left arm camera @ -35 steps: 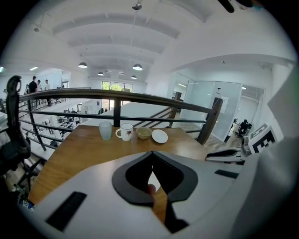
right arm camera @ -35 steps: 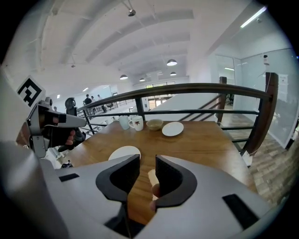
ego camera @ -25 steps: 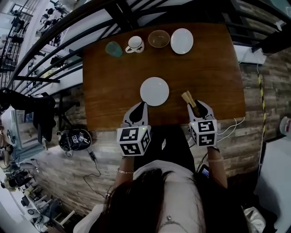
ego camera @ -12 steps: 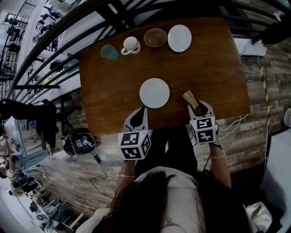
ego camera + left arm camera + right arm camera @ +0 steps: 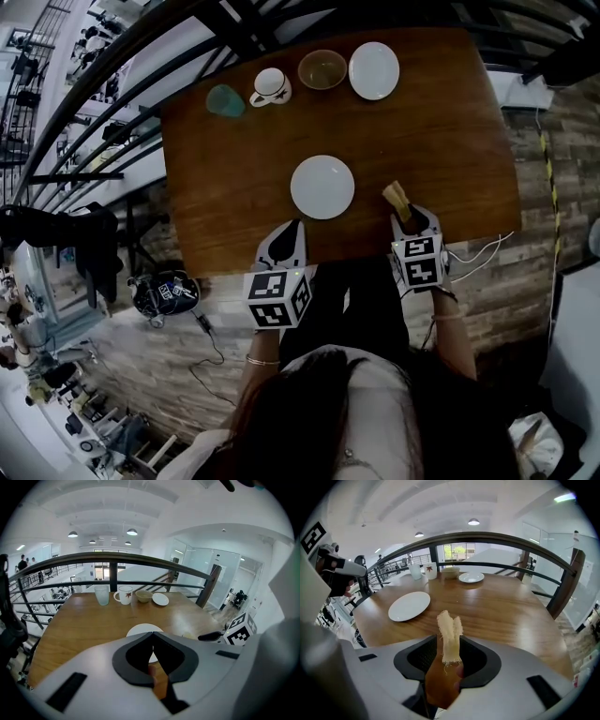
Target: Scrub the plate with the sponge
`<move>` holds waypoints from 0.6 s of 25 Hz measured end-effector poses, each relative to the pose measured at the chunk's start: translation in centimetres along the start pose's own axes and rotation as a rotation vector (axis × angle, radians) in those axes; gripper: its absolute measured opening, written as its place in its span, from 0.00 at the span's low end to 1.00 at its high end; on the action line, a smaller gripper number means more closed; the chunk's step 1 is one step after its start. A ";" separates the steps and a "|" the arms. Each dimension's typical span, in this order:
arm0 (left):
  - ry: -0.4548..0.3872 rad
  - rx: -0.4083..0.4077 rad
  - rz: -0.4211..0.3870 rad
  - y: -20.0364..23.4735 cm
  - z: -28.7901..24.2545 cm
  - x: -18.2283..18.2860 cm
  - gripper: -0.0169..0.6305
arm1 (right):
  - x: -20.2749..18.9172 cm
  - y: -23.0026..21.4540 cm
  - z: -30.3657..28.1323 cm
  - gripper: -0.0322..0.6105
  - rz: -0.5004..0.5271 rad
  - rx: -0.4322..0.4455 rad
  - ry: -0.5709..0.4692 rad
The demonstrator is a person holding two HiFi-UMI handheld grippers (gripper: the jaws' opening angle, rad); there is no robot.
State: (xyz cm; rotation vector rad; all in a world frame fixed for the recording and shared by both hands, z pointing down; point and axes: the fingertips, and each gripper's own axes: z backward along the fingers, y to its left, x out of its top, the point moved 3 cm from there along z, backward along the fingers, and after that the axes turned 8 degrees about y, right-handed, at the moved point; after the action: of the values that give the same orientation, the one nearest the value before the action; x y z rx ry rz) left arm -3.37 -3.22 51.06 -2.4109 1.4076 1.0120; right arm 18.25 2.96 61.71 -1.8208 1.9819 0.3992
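Note:
A white plate [image 5: 322, 187] [image 5: 140, 629] [image 5: 409, 605] lies at the middle of the wooden table [image 5: 441, 131]. My right gripper [image 5: 411, 217] [image 5: 449, 643] rests at the table's near edge, right of the plate and apart from it. It is shut on a pale fibrous sponge [image 5: 394, 197] [image 5: 449, 632] that sticks out past the jaw tips over the wood. My left gripper [image 5: 292, 226] [image 5: 152, 637] sits at the near edge just in front of the plate. Its jaws meet at the tips with nothing between them.
Along the far edge stand a teal glass [image 5: 226, 100], a white mug [image 5: 270, 87], a bowl [image 5: 322, 68] and a second white plate [image 5: 373, 70]. A dark railing [image 5: 487, 538] runs behind the table. Bare wood lies right of the sponge.
The head view has shifted a little. Both grippers stay at the near edge, and the sponge keeps its place in the right jaws.

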 end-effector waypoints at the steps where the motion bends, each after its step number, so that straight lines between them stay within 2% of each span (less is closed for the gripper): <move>1: 0.000 0.001 0.001 0.1 0.1 -0.1 0.04 | -0.1 0.0 -0.2 0.28 -0.001 -0.004 0.004; 6: 0.001 0.010 0.009 0.7 0.7 -0.6 0.04 | -0.5 0.0 -0.8 0.28 -0.010 -0.030 0.018; 9: 0.002 0.014 0.020 1.2 0.9 -0.8 0.04 | -0.2 0.0 -0.8 0.20 -0.027 -0.041 0.007; 15: -0.001 0.025 0.052 2.2 1.4 -1.0 0.04 | 0.0 -0.2 -0.8 0.17 -0.038 -0.039 0.014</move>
State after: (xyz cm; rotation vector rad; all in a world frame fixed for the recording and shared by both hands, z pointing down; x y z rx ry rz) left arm -6.11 -3.04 51.07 -2.3678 1.4813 1.0011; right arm 18.33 2.57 62.48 -1.8867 1.9591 0.4176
